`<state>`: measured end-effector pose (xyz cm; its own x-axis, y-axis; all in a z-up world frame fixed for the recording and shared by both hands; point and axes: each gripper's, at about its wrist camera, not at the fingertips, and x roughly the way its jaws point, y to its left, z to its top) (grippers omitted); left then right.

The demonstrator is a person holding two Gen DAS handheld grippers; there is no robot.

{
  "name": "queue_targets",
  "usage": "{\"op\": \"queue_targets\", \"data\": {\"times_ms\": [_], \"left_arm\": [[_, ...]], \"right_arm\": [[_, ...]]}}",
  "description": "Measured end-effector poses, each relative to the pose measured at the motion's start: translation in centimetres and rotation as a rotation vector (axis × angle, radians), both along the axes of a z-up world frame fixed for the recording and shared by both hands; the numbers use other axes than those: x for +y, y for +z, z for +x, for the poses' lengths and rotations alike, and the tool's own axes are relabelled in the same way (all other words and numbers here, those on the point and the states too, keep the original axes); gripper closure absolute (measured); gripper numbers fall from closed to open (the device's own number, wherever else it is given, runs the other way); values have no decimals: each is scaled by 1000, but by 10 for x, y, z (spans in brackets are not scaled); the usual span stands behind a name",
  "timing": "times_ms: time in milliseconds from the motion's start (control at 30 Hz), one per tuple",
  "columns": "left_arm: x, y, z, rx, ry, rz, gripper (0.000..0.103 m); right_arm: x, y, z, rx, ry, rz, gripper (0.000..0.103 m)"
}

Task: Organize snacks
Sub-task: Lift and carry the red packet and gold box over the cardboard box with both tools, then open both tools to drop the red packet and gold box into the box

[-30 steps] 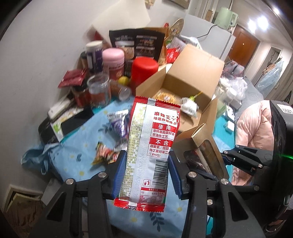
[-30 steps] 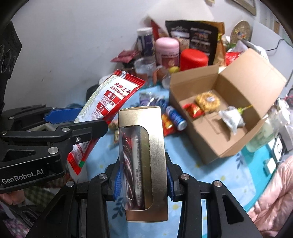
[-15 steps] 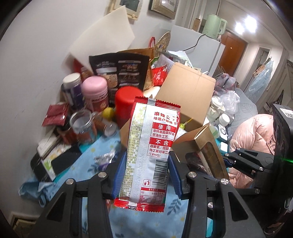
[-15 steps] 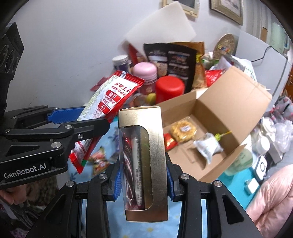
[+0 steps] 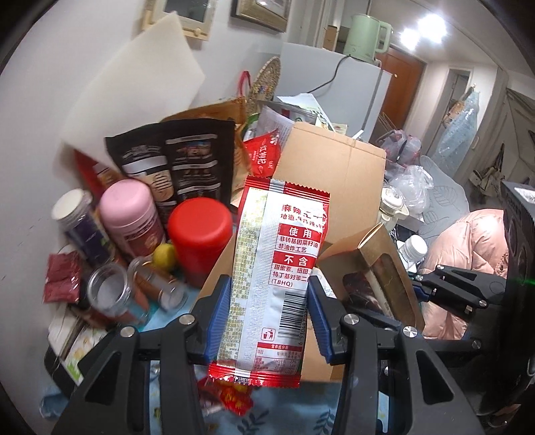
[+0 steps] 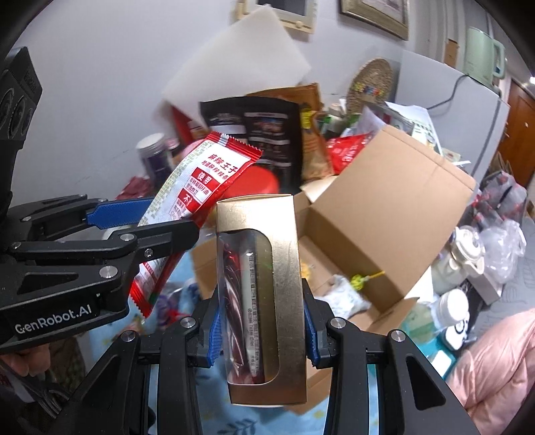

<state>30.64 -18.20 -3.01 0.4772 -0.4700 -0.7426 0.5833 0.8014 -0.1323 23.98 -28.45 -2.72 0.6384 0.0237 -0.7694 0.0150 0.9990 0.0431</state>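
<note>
- My left gripper (image 5: 269, 311) clamps a red-and-white snack packet (image 5: 274, 277) upright.
- My right gripper (image 6: 260, 329) grips a gold window box (image 6: 264, 294) upright.
- Beyond both, the open cardboard box (image 6: 384, 214) holds snacks on the desk.
- Far left stand a red canister (image 5: 200, 234) and a pink jar (image 5: 128, 214).

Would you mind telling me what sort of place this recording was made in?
Most likely a lived-in home, perhaps a kitchen corner: a pale green electric kettle stands on a white fridge, framed pictures hang on the wall, and a pink padded jacket lies nearby.
</note>
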Motion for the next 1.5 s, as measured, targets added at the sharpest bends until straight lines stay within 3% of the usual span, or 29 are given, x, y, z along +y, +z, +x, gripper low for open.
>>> {"op": "queue_targets", "data": {"times_ms": [267, 800, 1033, 1267, 1400, 1500], "left_arm": [[-21, -41, 39, 73, -25, 5, 58], [-51, -125, 82, 149, -26, 117, 58], [-64, -144, 89, 169, -23, 153, 58], [-80, -149, 87, 117, -31, 247, 57], [-87, -156, 89, 165, -50, 263, 57], [-86, -158, 89, 201, -38, 256, 57]], "right_arm": [[-29, -26, 33, 23, -50, -18, 65], [-56, -106, 77, 151, -108, -44, 65], [-64, -128, 84, 219, -138, -62, 65], [-72, -146, 87, 279, -166, -74, 65], [-71, -151, 89, 313, -180, -93, 63], [-69, -149, 88, 330, -177, -116, 52]]}}
